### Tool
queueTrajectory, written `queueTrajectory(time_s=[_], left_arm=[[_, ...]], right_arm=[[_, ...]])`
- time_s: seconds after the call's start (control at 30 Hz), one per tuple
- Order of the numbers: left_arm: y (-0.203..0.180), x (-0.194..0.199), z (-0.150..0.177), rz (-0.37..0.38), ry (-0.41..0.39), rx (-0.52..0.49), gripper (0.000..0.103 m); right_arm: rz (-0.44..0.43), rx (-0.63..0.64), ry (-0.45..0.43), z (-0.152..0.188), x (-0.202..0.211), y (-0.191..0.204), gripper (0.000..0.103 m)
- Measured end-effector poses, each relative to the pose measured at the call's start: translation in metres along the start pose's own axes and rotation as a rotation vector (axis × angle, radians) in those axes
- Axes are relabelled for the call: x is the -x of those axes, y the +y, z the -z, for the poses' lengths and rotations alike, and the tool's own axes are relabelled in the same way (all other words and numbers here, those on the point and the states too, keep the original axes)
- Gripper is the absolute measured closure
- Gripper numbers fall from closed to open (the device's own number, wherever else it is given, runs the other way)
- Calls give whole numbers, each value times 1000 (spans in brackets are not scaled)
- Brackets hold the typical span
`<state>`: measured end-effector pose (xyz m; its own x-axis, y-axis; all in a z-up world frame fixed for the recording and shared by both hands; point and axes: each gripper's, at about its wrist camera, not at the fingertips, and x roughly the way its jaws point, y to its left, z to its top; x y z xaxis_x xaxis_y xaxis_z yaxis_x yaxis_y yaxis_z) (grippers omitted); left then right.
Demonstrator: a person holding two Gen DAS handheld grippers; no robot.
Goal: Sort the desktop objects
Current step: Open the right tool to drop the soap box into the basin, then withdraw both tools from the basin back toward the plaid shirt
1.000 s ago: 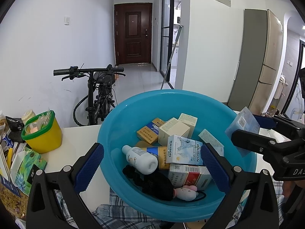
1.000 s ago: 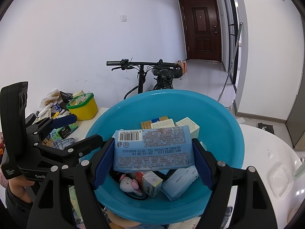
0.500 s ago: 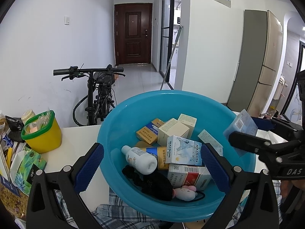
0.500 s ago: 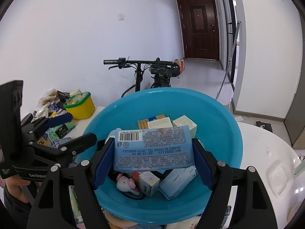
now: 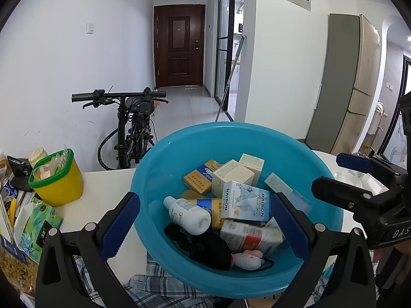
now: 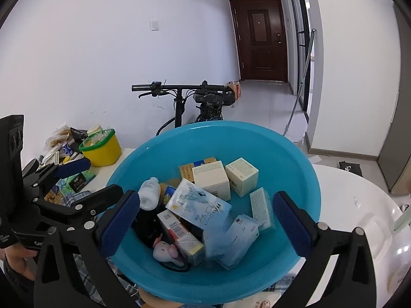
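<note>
"RAISON" box [image 5: 245,200], blue basin [image 5: 159,159], jaws apart

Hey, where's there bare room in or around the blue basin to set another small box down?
Bare floor shows inside the blue basin on its far right, beyond the white box. The near left is crowded around the bottle. Right of it, the white table looks bare.

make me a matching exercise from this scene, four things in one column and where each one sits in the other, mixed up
Things:
1. white bottle
2. pink plush toy
3. yellow tub
4. bicycle

Places:
A. on the floor behind the table, by the wall
B. on the table, left of the basin
C. lying on its side in the blue basin
D. at the basin's near edge, beside a black item

Pairs: 1-C, 2-D, 3-B, 4-A
</note>
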<state>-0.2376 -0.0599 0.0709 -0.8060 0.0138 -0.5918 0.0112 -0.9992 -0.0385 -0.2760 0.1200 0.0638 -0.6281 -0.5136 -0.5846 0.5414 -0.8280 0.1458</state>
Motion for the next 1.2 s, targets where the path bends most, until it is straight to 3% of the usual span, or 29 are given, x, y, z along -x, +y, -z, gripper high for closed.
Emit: queueTrajectory(time_s=[0.27,0.53,0.67,0.77,1.07,1.2], left_arm=[[2,1,0,-4,-1,6,0],[4,2,0,3,-1,16,0],[4,0,0,2,1,17,0],[3,1,0,7,-4,20,0],[5,3,-1,18,-5,27,0],[7,10,0,105,-31,50,1]], right_arm=[[-14,-2,2,1,-3,3,0],[-109,-4,37,4,-7,7,0],[-22,-32,38,2,-5,4,0],[-49,-51,54,3,-6,-1,0],[31,46,25,-5,3,11,0],[-13,24,-29,-8,15,3,0]])
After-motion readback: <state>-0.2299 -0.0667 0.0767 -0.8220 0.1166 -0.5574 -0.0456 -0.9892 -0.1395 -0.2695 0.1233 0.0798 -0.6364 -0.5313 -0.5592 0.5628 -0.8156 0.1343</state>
